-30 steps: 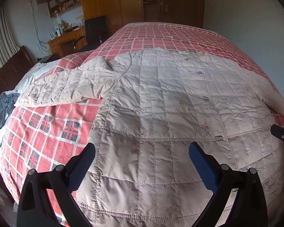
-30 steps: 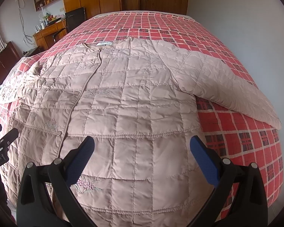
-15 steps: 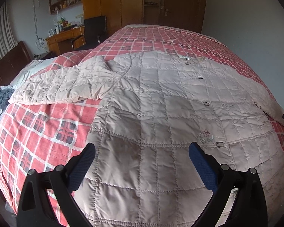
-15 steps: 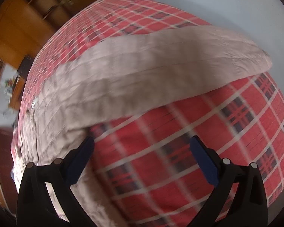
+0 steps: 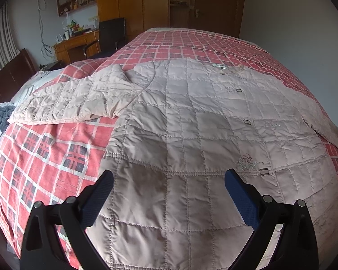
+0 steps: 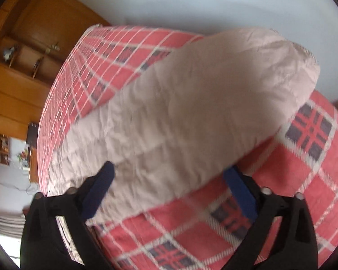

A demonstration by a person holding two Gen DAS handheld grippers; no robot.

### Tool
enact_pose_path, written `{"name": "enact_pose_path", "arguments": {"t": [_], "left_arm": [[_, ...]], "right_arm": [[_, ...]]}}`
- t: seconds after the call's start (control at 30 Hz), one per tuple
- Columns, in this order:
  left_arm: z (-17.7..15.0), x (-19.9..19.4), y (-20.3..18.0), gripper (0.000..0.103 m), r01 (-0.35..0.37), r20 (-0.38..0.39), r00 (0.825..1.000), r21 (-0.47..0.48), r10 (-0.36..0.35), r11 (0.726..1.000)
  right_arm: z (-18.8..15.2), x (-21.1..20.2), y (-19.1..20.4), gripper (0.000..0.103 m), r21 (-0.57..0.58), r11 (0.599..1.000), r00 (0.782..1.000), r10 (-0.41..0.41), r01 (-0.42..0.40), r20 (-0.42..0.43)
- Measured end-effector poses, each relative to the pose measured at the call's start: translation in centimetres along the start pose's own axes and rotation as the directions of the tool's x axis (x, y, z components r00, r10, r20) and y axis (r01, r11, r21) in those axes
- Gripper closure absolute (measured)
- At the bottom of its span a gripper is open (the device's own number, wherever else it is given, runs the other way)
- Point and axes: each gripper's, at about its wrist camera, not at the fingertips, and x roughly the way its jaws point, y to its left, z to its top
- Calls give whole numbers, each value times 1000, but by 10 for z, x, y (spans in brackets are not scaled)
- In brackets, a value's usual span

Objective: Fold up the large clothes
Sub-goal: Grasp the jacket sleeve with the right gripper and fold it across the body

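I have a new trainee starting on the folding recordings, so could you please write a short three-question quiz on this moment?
1. True or false: the jacket lies spread flat on the bed.
2. Which part of the jacket lies between the fingers of the right hand-held gripper? A) collar B) sleeve C) hem
3. Fill in: the left hand-held gripper is ____, holding nothing.

Key: 1 true; 2 B; 3 open.

Beige quilted jacket (image 5: 191,135), red-plaid bedspread (image 5: 45,157)
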Motion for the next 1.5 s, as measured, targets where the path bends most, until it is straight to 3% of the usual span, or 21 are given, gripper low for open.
{"name": "enact_pose_path", "arguments": {"t": [0.17,0.23,0.33,0.43,0.57,0.73,0.9,1.13,1.33,1.4,1.5], "left_arm": [[0,1,1,4,-3,5,1000,1,3,1000],[0,1,1,4,-3,5,1000,-1,3,1000],[0,2,1,4,-4,4,1000,1,4,1000],[0,1,2,4,-5,6,1000,0,5,1000],[0,0,1,4,-4,10,1000,-2,4,1000],[-1,-3,1,4,-8,14,1000,1,8,1000],[-1,-6,4,4,-12,14,1000,-12,12,1000],[2,-8,10,4,-27,18,999,-28,28,999],[5,-10,21,4,-23,17,1000,-60,24,998],[7,-10,24,4,-24,18,1000,-76,26,997],[12,-9,29,4,-19,12,1000,-92,20,996]], "right_arm": [[11,-1,-7,49,32,999,998,-25,23,49],[15,0,-7,82,27,1000,998,-8,6,60],[16,-6,-1,93,11,1000,996,23,-24,88],[12,-26,25,96,-83,997,984,26,-11,176],[-8,-52,90,97,-268,961,962,131,-65,238],[-45,-63,171,97,-460,869,943,287,-181,171],[-94,-60,244,97,-618,748,929,363,-243,75],[-162,-24,314,97,-746,607,938,339,-273,-67],[-229,7,346,97,-799,503,935,295,-329,-199],[-251,21,353,97,-806,470,927,273,-361,-256],[-278,43,358,91,-821,427,925,178,-380,-336]]}}
